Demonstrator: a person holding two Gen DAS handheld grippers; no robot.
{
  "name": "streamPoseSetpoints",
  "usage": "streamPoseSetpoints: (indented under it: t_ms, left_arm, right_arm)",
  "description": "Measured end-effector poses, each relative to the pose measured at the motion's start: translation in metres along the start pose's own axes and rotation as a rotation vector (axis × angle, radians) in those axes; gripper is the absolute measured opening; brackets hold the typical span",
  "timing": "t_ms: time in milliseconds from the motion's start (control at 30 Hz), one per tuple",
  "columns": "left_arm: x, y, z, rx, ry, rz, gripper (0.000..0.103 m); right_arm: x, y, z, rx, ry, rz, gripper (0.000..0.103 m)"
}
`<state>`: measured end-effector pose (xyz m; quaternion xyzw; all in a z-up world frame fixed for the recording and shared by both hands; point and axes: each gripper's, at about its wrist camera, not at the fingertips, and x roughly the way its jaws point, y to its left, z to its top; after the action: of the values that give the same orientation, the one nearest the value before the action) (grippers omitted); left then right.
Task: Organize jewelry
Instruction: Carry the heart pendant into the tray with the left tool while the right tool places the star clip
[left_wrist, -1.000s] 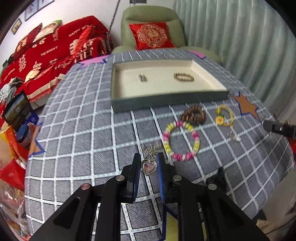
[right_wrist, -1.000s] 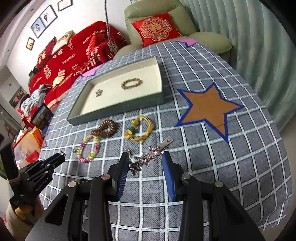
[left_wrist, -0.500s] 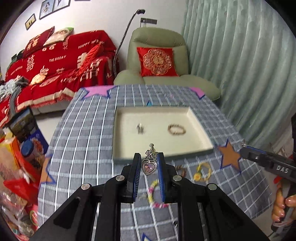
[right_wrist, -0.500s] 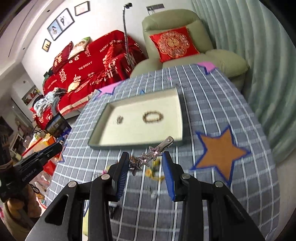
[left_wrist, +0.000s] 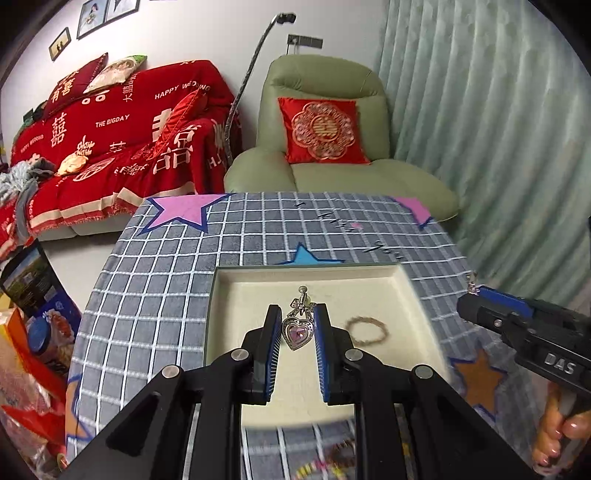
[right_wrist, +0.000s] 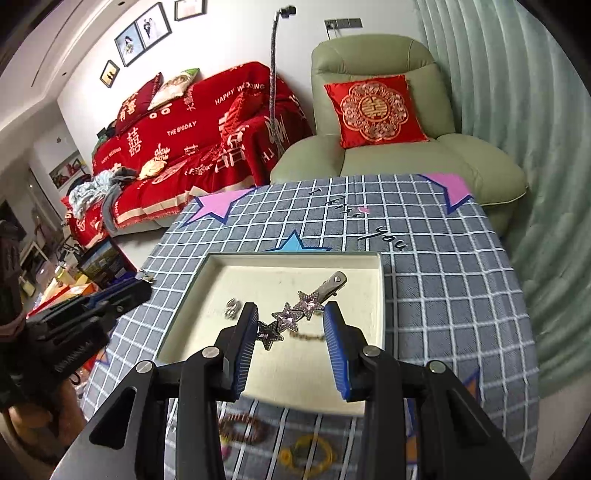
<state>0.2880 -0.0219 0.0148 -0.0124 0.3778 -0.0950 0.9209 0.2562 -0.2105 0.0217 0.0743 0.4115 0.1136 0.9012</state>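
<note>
Left wrist: left tool (left_wrist: 295, 332) grips heart pendant (left_wrist: 296, 333), lifted off worktop, now over tray (left_wrist: 413, 295) | right tool (right_wrist: 290, 328) holds star clip (right_wrist: 295, 312) likewise | release next.

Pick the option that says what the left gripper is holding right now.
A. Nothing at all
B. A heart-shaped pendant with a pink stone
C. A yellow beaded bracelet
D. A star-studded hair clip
B. In the left wrist view the left gripper is closed on a silver heart pendant with a pink stone, held above the cream-lined tray; the star hair clip sits in the right gripper instead.
</note>
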Motion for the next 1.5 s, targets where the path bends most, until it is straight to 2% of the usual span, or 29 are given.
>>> streamPoseSetpoints:
  t_ms: [100,300,567,967,1233,1300,1500]
  left_arm:
    - [0.033,-0.003,-0.001,0.028,0.029,0.032,0.027]
    - [0.093,-0.001,-0.013,0.010,0.115,0.040,0.027]
    - [0.134,-0.009,-0.025,0.048,0.168,0.070,0.027]
    - [0.146,-0.022,-0.033,0.106,0.181,0.125,0.027]
    - [0.144,-0.018,-0.032,0.072,0.194,0.133,0.027]
    - [0.142,-0.016,-0.031,0.063,0.192,0.134,0.027]
    - [0.133,-0.011,-0.029,0.032,0.184,0.128,0.027]
  right_arm:
    - [0.031,-0.003,0.004,-0.003,0.030,-0.005,0.040]
    - [0.083,-0.016,-0.002,0.028,0.094,-0.012,0.040]
    - [0.129,-0.033,-0.012,0.052,0.158,-0.034,0.040]
    - [0.151,-0.036,-0.025,0.031,0.205,-0.055,0.041]
    - [0.149,-0.036,-0.023,0.071,0.200,-0.003,0.055]
    - [0.145,-0.038,-0.020,0.094,0.187,0.010,0.065]
    - [0.119,-0.052,-0.010,0.189,0.124,0.040,0.066]
